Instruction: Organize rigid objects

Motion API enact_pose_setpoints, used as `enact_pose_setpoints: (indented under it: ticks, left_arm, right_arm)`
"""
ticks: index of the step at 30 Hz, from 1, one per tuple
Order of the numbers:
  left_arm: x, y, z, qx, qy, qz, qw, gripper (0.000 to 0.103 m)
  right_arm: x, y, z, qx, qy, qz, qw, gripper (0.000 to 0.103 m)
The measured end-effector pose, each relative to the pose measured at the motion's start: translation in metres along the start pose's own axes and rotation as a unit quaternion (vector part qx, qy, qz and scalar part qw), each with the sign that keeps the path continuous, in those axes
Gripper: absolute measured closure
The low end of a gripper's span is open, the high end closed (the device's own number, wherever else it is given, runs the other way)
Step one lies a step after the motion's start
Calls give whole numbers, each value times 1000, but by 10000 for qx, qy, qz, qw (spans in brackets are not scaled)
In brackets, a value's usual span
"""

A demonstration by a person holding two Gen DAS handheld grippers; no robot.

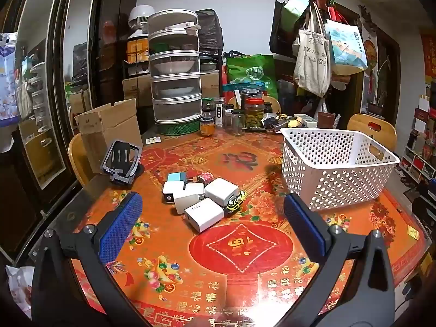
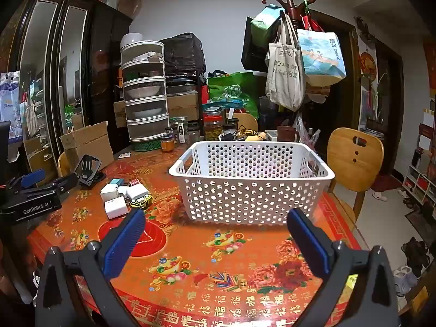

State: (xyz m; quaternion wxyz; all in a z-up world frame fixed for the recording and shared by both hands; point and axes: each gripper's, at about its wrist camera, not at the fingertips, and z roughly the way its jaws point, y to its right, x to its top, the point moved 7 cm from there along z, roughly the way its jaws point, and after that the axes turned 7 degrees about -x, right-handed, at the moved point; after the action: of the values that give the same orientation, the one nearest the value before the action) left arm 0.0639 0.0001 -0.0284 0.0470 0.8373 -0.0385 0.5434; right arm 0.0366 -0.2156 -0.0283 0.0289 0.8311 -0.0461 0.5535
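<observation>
A cluster of white charger blocks (image 1: 201, 204) lies mid-table on the red patterned cloth, with a yellow-and-black toy car (image 1: 235, 203) at its right edge and a patterned tape roll (image 1: 206, 177) behind. My left gripper (image 1: 212, 197) hovers in front of the cluster, open, with nothing between its blue pads. A white perforated basket (image 1: 335, 163) stands to the right. In the right wrist view the basket (image 2: 250, 179) is straight ahead, and my right gripper (image 2: 217, 214) is open before its front wall. The chargers (image 2: 117, 197), toy car (image 2: 140, 200) and left gripper (image 2: 51, 182) show at the left.
A black folding phone stand (image 1: 122, 163) sits left of the cluster, near an open cardboard box (image 1: 109, 128). Jars (image 1: 253, 111) and a stacked food cover tower (image 1: 174, 73) crowd the table's far side. A wooden chair (image 2: 354, 160) stands right of the basket.
</observation>
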Motion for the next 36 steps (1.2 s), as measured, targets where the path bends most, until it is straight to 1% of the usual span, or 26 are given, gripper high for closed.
enact_pose_setpoints:
  ticks: [7,10,28,36]
  left_arm:
    - [1,0,2,-43,-54,29,10000,1]
    - [1,-1,-2,3,1,60,10000,1]
    - [2,1,-4,-27,-29,55,10000,1]
    - [1,1,-3,-24,-26,56,10000,1]
  right_arm:
    - [0,0,0,-5,26,-4,10000,0]
    - [1,1,-1,13,35,28,10000,0]
    - [-2,-1,2,9,31,23,10000,0]
    - [0,4,0,4,27,31,10000,0]
